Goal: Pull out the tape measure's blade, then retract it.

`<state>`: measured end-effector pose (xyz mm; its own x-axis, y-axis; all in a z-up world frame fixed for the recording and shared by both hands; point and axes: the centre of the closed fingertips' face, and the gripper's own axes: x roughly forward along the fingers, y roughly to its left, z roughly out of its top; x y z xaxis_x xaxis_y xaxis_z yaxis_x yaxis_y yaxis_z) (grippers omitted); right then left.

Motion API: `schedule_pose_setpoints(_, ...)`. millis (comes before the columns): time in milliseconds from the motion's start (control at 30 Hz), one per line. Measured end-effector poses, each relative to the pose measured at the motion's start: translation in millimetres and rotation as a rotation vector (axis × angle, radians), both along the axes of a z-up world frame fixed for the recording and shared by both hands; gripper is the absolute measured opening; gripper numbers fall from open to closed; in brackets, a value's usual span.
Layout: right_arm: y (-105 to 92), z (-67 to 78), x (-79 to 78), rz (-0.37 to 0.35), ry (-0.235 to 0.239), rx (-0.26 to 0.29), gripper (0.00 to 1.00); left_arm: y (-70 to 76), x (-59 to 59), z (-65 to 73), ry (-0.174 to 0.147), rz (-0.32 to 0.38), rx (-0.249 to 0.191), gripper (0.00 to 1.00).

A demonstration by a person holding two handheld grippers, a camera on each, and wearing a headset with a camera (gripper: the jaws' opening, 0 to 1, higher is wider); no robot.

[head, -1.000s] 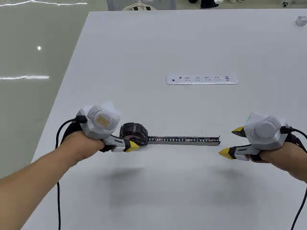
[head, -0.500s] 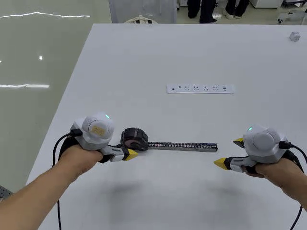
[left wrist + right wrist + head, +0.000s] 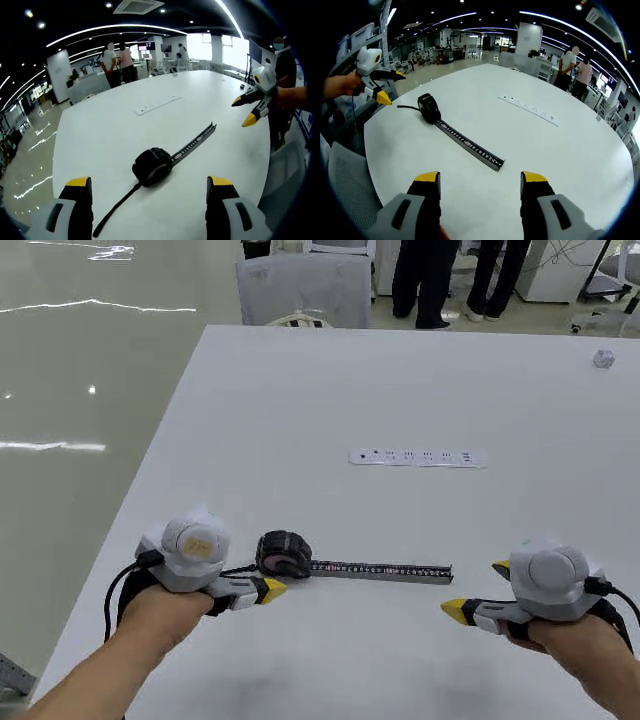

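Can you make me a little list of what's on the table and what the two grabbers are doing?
table: white
tape measure: black case, lying in front of the left gripper, not held
blade: pulled out, flat on the table, tip towards the right gripper
power strip: white, farther back
left gripper: open, holding nothing
right gripper: open, holding nothing, apart from the blade tip

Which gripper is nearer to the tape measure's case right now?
Left. The left gripper sits open right beside the tape measure case. The right gripper is open past the far end of the blade, clear of it.
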<state>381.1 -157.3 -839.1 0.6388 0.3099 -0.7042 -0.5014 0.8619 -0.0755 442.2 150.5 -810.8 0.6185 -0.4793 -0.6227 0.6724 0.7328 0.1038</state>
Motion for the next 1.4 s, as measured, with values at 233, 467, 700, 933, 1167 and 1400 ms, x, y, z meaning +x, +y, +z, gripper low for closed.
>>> schedule_pose_setpoints(233, 2.7, 14.4, -15.6, -0.072, -0.021, 0.025, 0.69, 7.5, -14.1, 9.6, 0.003, 0.083, -0.041, 0.95)
schedule_pose_setpoints(467, 5.8, 21.1, -26.2, -0.112, -0.015, 0.047, 0.71, 11.4, -27.9, 5.4, 0.028, 0.128, -0.054, 0.97)
schedule_pose_setpoints(700, 9.1, 25.4, -33.3, -0.127, -0.020, 0.056, 0.74, 11.7, -34.8, 7.4, 0.035, 0.139, -0.061, 0.99)
schedule_pose_setpoints(933, 20.6, 39.7, -55.6, -0.163, -0.033, 0.068, 0.81, 20.0, -53.4, 12.4, 0.060, 0.184, -0.035, 1.00)
schedule_pose_setpoints(1167, 31.0, 53.7, -68.6, -0.169, -0.042, 0.082, 0.85, 23.2, -70.5, 18.6, 0.079, 0.212, -0.035, 1.00)
schedule_pose_setpoints(1400, 38.0, 62.3, -83.3, -0.181, -0.040, 0.095, 0.87, 26.0, -82.9, 24.8, 0.095, 0.242, -0.030, 1.00)
